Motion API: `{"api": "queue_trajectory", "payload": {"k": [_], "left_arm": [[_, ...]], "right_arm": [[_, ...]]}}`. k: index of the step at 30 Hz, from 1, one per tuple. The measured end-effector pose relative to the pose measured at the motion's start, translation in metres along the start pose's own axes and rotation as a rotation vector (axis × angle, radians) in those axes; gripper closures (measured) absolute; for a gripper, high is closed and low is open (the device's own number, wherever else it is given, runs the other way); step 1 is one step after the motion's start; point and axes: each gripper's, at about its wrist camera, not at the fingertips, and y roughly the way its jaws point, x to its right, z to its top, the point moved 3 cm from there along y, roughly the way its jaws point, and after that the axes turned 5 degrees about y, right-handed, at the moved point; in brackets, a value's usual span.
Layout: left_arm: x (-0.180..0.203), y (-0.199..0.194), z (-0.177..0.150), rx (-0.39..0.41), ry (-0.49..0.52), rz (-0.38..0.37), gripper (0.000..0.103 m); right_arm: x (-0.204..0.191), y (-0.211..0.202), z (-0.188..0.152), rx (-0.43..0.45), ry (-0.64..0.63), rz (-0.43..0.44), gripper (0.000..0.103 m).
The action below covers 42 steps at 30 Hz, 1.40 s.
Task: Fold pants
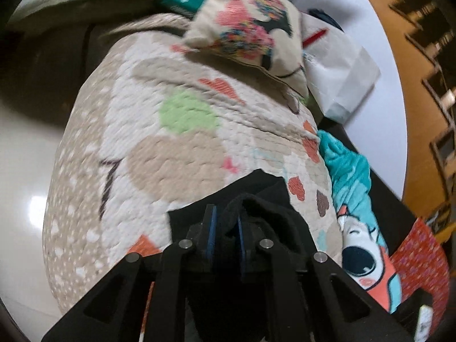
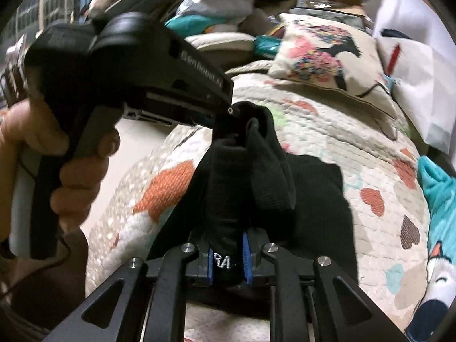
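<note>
Gripping a bunched fold of the black pants (image 1: 256, 208), the left gripper (image 1: 226, 228) appears in the left wrist view with its jaws narrow and dark cloth packed between the blue pads (image 1: 211, 228); the pads look pressed onto the fabric, so the hold reads as a pinch on a gathered edge. Beyond the fingers lies the quilted bedspread (image 1: 182, 131), which serves as the folding surface, with a printed cushion (image 1: 245, 28) at its far end and a teal plush blanket (image 1: 347, 168) along the right edge. In the right wrist view the right gripper (image 2: 228, 259) likewise stands narrow, clamped on a thick band of the pants (image 2: 225, 199) — probably the waistband, since white lettering shows on the cloth between the pads. The garment rises from these jaws to the left gripper (image 2: 228, 114), held by a hand (image 2: 65, 171) at upper left, while the rest of the cloth lies spread on the bedspread (image 2: 370, 148) to the right. Holding the same edge at two points most likely keeps it taut and aligned, so that it can be carried over as one straight fold — a judgement, not an observation.
</note>
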Motion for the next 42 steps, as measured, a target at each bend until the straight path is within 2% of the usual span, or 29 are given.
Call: {"api": "queue_trajectory", "payload": {"k": [2,4,5,7,12,14,16,19,23,25,26,29,32,34,36,39,42], "left_arm": [[-0.017,-0.006,-0.006,0.001,-0.066,-0.026,0.070],[-0.029,-0.011,-0.009,0.004,-0.117,-0.048,0.059],[-0.037,-0.014,-0.011,0.002,-0.150,-0.056,0.057],[-0.050,-0.020,-0.015,0.001,-0.198,-0.071,0.054],[-0.073,-0.041,-0.029,0.028,-0.300,-0.022,0.054],[-0.072,-0.051,-0.034,0.042,-0.317,0.022,0.054],[-0.060,-0.062,-0.037,0.057,-0.297,0.106,0.054],[-0.024,-0.072,-0.036,0.098,-0.204,0.093,0.054],[0.026,-0.063,-0.032,0.114,-0.118,-0.033,0.053],[0.038,-0.047,-0.031,0.092,-0.124,-0.073,0.053],[0.038,-0.038,-0.032,0.077,-0.142,-0.076,0.053],[0.022,-0.016,-0.044,0.019,-0.222,-0.003,0.053],[0.008,-0.009,-0.061,-0.009,-0.257,0.041,0.053],[0.005,-0.013,-0.068,0.006,-0.243,0.047,0.054],[-0.001,-0.018,-0.072,0.008,-0.253,0.090,0.052],[-0.019,-0.021,-0.083,-0.002,-0.331,0.051,0.052],[-0.028,-0.026,-0.091,-0.016,-0.358,0.092,0.052]], "right_arm": [[-0.011,0.002,-0.005,0.000,-0.027,-0.007,0.072],[-0.017,0.000,-0.009,-0.003,-0.044,0.016,0.054],[-0.021,-0.002,-0.012,-0.012,-0.052,0.043,0.050],[-0.028,-0.005,-0.015,-0.010,-0.081,0.050,0.041],[-0.041,-0.024,-0.029,-0.015,-0.172,0.100,0.038],[-0.038,-0.035,-0.034,-0.026,-0.186,0.126,0.038],[-0.030,-0.047,-0.036,-0.039,-0.171,0.155,0.038],[-0.007,-0.064,-0.037,-0.033,-0.108,0.166,0.038],[0.040,-0.069,-0.032,-0.024,0.063,0.134,0.038],[0.065,-0.067,-0.028,-0.022,0.193,0.151,0.038],[0.079,-0.062,-0.027,-0.029,0.279,0.187,0.038],[0.113,-0.040,-0.030,-0.074,0.493,0.273,0.038],[0.135,-0.023,-0.039,-0.092,0.625,0.312,0.038],[0.139,-0.023,-0.043,-0.089,0.646,0.321,0.039],[0.140,-0.025,-0.043,-0.083,0.641,0.310,0.039],[0.140,-0.030,-0.042,-0.082,0.625,0.260,0.039],[0.150,-0.037,-0.040,-0.072,0.622,0.176,0.038]]}}
